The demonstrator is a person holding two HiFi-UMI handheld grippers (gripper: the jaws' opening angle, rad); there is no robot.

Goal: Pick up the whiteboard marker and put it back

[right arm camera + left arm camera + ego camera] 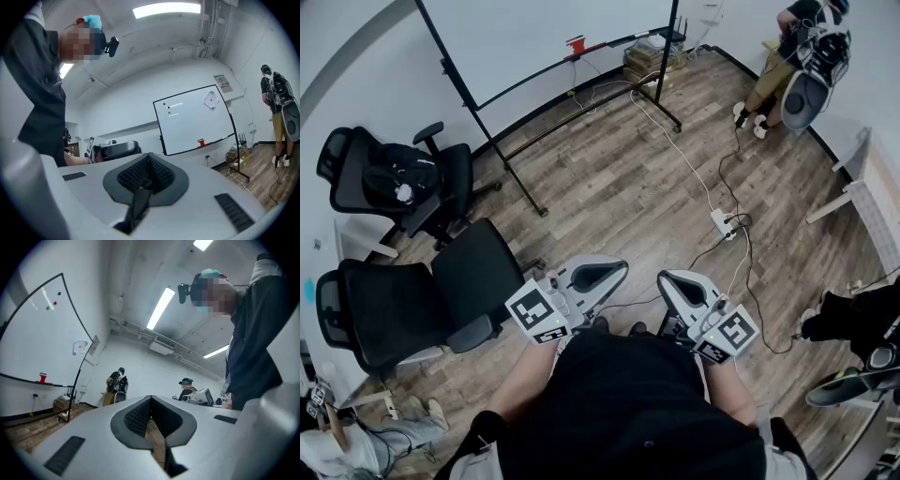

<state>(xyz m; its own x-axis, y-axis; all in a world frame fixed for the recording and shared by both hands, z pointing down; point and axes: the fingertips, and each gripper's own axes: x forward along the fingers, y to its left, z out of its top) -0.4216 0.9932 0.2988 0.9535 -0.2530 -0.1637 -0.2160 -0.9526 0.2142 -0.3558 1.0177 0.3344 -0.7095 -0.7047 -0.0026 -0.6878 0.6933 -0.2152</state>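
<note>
The whiteboard [534, 28] stands on its black frame at the far side of the wooden floor, with a small red object [575, 44] on its tray. I cannot pick out a marker on it. The board also shows in the right gripper view [194, 119] with the red object [201, 142], and at the left of the left gripper view [28, 333]. Both grippers are held close to the person's chest, far from the board. My left gripper [619, 266] [151, 398] is shut and empty. My right gripper [667, 277] [149, 154] has its jaws together with nothing between them.
Two black office chairs [403, 178] [412, 300] stand at the left. A power strip with cables [722, 222] lies on the floor ahead to the right. A person with gear [797, 56] is at the far right corner, and boxes [652, 54] sit by the board's foot.
</note>
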